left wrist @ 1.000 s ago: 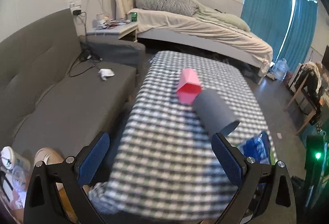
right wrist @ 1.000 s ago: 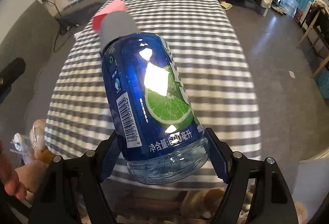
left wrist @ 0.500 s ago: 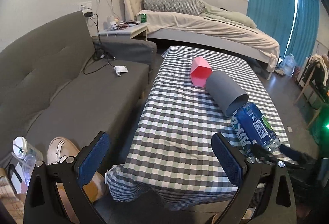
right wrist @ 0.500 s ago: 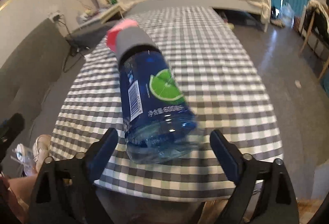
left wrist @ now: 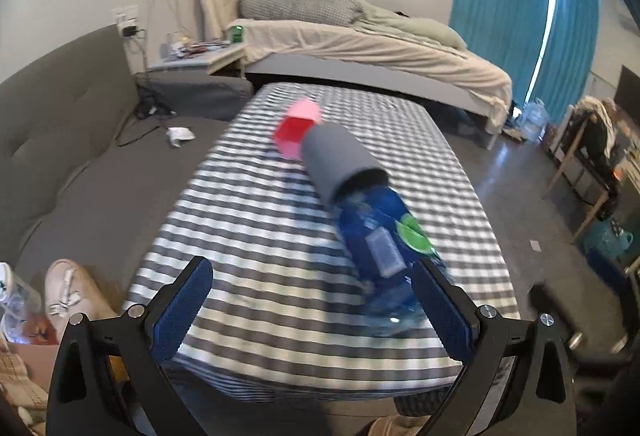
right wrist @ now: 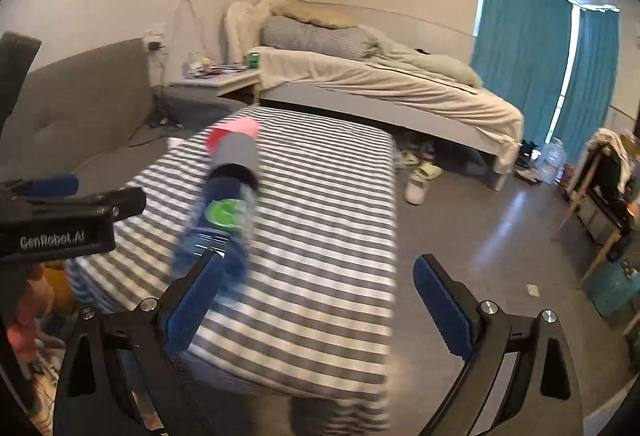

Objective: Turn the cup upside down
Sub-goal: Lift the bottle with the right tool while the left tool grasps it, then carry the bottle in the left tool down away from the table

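A pink cup (left wrist: 298,129) lies on its side on the checked table (left wrist: 248,236), its red mouth facing me. In line with it lies a grey cup (left wrist: 338,159), also on its side. A blue bottle (left wrist: 384,248) with a lime label lies with its top at the grey cup's mouth. My left gripper (left wrist: 312,310) is open at the table's near edge, its right finger beside the bottle. My right gripper (right wrist: 316,306) is open and holds nothing, with the bottle (right wrist: 218,232) just past its left finger. Beyond it are the grey cup (right wrist: 236,155) and pink cup (right wrist: 232,129).
A grey sofa (left wrist: 72,139) runs along the table's left side. A bed (left wrist: 360,47) stands behind the table, with a nightstand (left wrist: 200,59) at its left. Bare floor (right wrist: 500,236) lies to the right, with shoes (right wrist: 416,183) near the bed. A person's hand (right wrist: 24,300) holds the left gripper.
The right gripper went from shut on the blue bottle to open and pulled back to the right. The bottle now rests on the table against the grey cup's mouth.
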A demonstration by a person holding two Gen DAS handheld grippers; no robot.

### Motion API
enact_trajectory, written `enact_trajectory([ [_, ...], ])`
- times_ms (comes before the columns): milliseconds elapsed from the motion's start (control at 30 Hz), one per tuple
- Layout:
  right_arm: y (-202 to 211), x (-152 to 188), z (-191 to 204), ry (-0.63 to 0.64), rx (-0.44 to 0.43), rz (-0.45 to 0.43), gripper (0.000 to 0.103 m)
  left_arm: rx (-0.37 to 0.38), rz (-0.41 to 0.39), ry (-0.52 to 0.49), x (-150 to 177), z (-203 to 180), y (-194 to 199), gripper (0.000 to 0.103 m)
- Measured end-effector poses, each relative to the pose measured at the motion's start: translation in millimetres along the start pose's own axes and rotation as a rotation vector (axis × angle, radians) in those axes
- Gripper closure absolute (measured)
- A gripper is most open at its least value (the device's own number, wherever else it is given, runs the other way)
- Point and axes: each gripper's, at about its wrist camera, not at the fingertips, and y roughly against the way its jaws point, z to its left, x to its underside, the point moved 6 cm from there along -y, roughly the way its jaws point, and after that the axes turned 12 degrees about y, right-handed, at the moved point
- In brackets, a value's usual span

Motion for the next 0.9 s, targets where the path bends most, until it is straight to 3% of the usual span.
enact_trajectory([
  [167,-2,15,-48,-0.12,0.08,0.031,0.007,0.06,0.06,0.011,18,-25,-21,0.001],
  [400,-19,39,-94,-0.29,0.064,0.103,0.007,0.126,0.099,0.042,24,-47,-34,0.001],
  [467,-22,40,-101,-0.316,0.067,0.11,0.007,0.107,0.119,0.021,29,-51,-43,0.001],
  [567,-31,40,-102,-0.346,0.046,0.135,0.007,0.082,0.17,0.008,42,-53,-57,0.001],
  [900,-44,39,-80,-0.274,0.033,0.163,0.007,0.108,0.161,0.008,35,-49,-66,0.003],
])
